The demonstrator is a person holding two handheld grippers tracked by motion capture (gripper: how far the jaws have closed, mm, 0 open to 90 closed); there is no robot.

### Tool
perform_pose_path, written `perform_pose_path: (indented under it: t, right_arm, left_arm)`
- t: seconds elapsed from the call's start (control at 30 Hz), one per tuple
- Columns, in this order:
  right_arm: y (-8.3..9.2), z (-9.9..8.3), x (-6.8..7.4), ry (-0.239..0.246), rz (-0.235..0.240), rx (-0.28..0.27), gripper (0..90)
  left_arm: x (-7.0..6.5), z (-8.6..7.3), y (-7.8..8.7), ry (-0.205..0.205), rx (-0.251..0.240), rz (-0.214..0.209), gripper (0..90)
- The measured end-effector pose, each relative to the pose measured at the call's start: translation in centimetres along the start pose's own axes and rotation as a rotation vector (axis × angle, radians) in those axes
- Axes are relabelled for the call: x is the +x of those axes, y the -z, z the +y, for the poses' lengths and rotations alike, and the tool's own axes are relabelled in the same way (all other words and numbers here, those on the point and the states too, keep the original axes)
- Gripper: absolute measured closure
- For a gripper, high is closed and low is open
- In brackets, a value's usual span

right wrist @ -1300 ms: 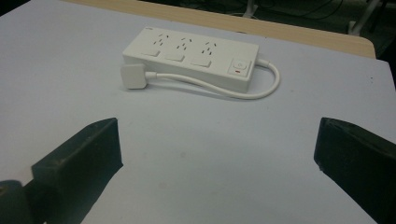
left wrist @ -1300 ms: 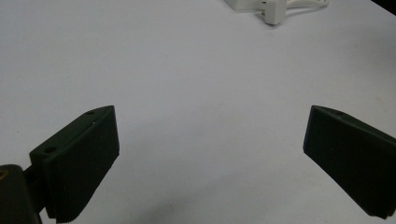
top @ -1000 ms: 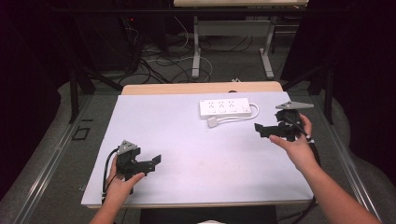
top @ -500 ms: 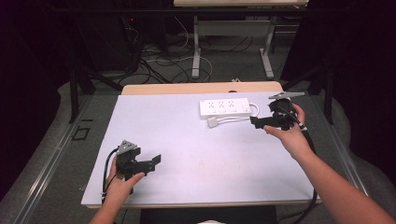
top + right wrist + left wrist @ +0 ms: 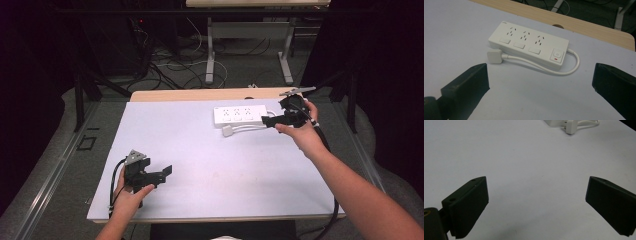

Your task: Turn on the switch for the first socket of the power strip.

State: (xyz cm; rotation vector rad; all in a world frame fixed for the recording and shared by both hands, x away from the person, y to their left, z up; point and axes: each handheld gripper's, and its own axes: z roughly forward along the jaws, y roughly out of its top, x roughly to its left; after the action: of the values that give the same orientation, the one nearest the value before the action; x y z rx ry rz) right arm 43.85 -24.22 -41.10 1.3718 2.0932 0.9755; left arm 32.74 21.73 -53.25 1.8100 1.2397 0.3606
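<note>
A white three-outlet power strip (image 5: 239,115) lies at the far right of the white table (image 5: 200,150). Its cord loops round from the switch end to a white plug (image 5: 228,131) lying in front of it. My right gripper (image 5: 269,120) hovers just right of the strip and points left at it, its jaws wide open and empty. In the right gripper view the power strip (image 5: 529,43), its plug (image 5: 494,55) and the cord (image 5: 564,72) lie ahead of the open right gripper (image 5: 540,82). My left gripper (image 5: 165,172) rests near the front left edge, open and empty; in its own view the left gripper (image 5: 536,182) faces bare table, with the plug (image 5: 570,128) far off.
A wooden table edge (image 5: 200,95) shows behind the white surface. Beyond it are metal desk legs (image 5: 210,55) and tangled cables (image 5: 165,65) on the floor. A black cable (image 5: 114,185) trails from the left gripper.
My right gripper has moved away from me and to the left, closing in on the switch end of the power strip. The left gripper has stayed put.
</note>
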Motion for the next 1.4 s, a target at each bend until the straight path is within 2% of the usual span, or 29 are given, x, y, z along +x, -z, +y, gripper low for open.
perform_pose_path:
  t: [0.13,0.33,0.6,0.8,1.0,1.17,1.3,1.4]
  right_arm:
    - [-0.8,0.7,-0.1,-0.003,-0.008,0.014,0.1]
    - [-2.1,1.5,-0.4,-0.049,-0.009,0.035,0.7]
    - [-3.9,2.2,-0.4,-0.053,-0.043,0.059,3.0]
    - [-5.2,2.5,-0.2,-0.053,-0.076,0.068,14.7]
    - [-6.9,2.6,-0.1,-0.063,-0.074,0.077,14.9]
    - [-8.0,2.7,-0.1,-0.095,-0.068,0.075,15.5]
    - [-8.7,2.7,-0.4,-0.120,-0.062,0.072,19.7]
    - [-9.2,2.6,-0.6,-0.116,-0.069,0.076,21.2]
  left_arm:
    - [0.0,0.0,0.0,0.002,-0.003,-0.001,4.7]
    - [0.1,0.0,0.0,0.001,-0.006,0.004,4.8]
    - [0.2,0.0,0.0,0.004,0.001,0.003,4.9]
    - [0.3,0.0,-0.1,0.007,-0.007,0.003,4.9]
    - [0.3,0.0,-0.1,0.008,-0.006,0.005,5.0]
    - [0.5,0.0,-0.1,0.016,-0.007,0.004,4.9]
    - [0.5,0.0,-0.2,0.018,-0.006,0.006,5.0]
    - [0.5,0.0,-0.2,0.018,-0.007,0.007,5.1]
